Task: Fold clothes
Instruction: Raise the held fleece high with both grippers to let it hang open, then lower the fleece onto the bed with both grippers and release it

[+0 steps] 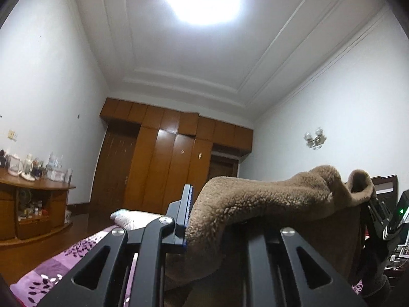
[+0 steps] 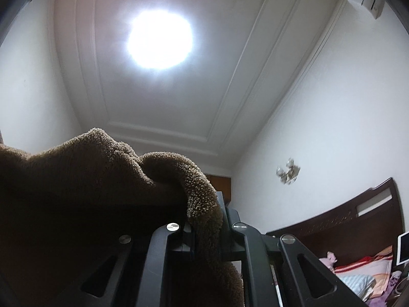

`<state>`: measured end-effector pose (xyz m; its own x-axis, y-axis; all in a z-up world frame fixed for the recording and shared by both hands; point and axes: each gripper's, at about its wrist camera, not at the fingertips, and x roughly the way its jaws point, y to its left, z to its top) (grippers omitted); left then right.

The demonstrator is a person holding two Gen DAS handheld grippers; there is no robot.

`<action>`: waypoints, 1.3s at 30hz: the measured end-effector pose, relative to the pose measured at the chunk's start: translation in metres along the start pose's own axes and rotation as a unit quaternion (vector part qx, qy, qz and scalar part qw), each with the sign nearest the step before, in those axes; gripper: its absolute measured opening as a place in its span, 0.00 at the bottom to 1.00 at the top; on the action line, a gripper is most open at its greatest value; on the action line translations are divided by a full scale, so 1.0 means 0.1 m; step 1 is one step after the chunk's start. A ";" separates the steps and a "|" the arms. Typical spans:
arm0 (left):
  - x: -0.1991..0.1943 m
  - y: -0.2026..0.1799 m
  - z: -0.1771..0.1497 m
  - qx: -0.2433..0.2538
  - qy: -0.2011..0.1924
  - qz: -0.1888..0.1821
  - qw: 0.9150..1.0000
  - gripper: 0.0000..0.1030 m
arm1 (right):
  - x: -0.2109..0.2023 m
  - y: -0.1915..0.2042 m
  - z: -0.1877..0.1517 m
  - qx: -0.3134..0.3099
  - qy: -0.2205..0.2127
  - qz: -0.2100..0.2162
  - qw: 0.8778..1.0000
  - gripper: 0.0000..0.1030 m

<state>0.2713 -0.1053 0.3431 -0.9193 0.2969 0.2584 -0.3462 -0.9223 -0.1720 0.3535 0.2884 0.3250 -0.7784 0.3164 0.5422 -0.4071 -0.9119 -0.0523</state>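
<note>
A brown fleece garment point(image 1: 268, 194) hangs stretched between my two grippers, held up off the bed. In the left wrist view my left gripper point(image 1: 202, 202) is shut on one end of it. Its left finger point(image 1: 186, 204) shows beside the fleece, and the right finger is hidden under the fabric. Across the span, the right gripper point(image 1: 378, 212) holds the other bunched end. In the right wrist view the right gripper point(image 2: 205, 220) points up toward the ceiling, shut on a fold of the garment point(image 2: 102, 179), which drapes down to the left between its fingers.
A purple floral bedspread point(image 1: 64, 263) lies below. A wooden wardrobe point(image 1: 166, 158) fills the far wall, with a low wooden cabinet point(image 1: 33, 189) carrying several jars on the left. On the right are a dark headboard point(image 2: 345, 217), pillows point(image 2: 363, 268) and a wall lamp point(image 2: 287, 171).
</note>
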 end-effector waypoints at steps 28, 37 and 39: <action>3.04 1.06 -3.01 -0.013 0.327 0.137 0.935 0.19 | 2.02 1.27 -3.78 -0.073 0.385 0.088 0.916 0.11; 3.60 1.20 -4.04 -0.013 0.441 0.137 0.887 0.60 | 2.14 1.53 -4.90 -0.077 0.526 0.147 0.834 0.16; 3.65 1.33 -4.25 -0.034 0.466 0.147 0.872 0.73 | 2.15 1.52 -5.03 -0.065 0.550 0.161 0.817 0.24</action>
<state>-0.1900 -0.0141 0.0110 -0.7115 0.1515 -0.6862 -0.0508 -0.9850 -0.1649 -0.1162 0.3495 0.0118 -0.7838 0.1747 -0.5959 -0.0891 -0.9813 -0.1705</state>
